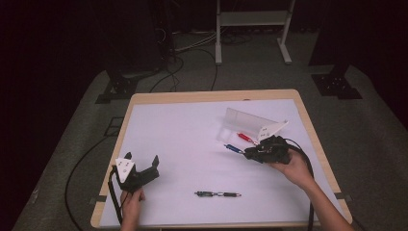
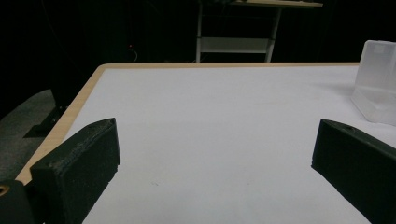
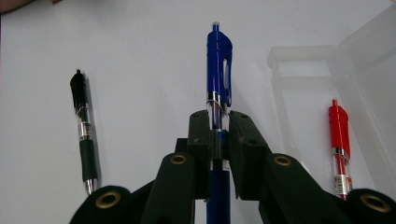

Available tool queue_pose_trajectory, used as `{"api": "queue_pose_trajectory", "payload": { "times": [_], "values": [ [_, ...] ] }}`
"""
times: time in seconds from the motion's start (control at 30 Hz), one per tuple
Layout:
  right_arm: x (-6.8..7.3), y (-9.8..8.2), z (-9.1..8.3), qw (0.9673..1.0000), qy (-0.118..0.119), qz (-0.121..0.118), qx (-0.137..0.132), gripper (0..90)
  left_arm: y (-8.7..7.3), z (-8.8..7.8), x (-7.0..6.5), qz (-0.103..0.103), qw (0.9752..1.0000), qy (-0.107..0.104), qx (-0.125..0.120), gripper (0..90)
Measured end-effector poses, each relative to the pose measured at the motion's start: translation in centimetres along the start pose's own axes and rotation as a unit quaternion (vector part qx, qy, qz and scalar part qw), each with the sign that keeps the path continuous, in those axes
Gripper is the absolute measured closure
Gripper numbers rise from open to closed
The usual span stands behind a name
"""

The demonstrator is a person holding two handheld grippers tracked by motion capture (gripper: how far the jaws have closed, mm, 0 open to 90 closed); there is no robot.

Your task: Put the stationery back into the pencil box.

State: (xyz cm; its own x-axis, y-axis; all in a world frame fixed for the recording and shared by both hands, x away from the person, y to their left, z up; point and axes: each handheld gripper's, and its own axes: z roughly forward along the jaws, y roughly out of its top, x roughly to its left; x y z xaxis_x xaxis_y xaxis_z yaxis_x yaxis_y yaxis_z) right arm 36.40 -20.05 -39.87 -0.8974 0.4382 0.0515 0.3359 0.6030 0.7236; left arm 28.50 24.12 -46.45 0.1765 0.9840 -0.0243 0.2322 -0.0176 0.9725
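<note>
Inside clear case (image 3: 322,60), red pen (image 3: 340,140).

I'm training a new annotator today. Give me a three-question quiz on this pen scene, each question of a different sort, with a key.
1. True or false: the right gripper is shut on the blue pen.
2. Which pen lies in the clear plastic case? A black, B red, C blue.
3. Fill in: the left gripper has its jaws ____.

Key: 1 true. 2 B, the red pen; the black pen lies on the white table. 3 open.
</note>
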Motion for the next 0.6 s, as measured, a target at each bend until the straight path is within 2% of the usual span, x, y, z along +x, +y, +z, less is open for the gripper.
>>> {"api": "queue_pose_trajectory", "payload": {
  "times": [0.6],
  "values": [
    [-4.1, 1.8, -0.3, 0.9992, -0.03, 0.015, 0.023, 78.7, 0.0, 0.0, 0.0, 0.0, 1.0, -0.002, -0.003, 0.4]
  ]
}}
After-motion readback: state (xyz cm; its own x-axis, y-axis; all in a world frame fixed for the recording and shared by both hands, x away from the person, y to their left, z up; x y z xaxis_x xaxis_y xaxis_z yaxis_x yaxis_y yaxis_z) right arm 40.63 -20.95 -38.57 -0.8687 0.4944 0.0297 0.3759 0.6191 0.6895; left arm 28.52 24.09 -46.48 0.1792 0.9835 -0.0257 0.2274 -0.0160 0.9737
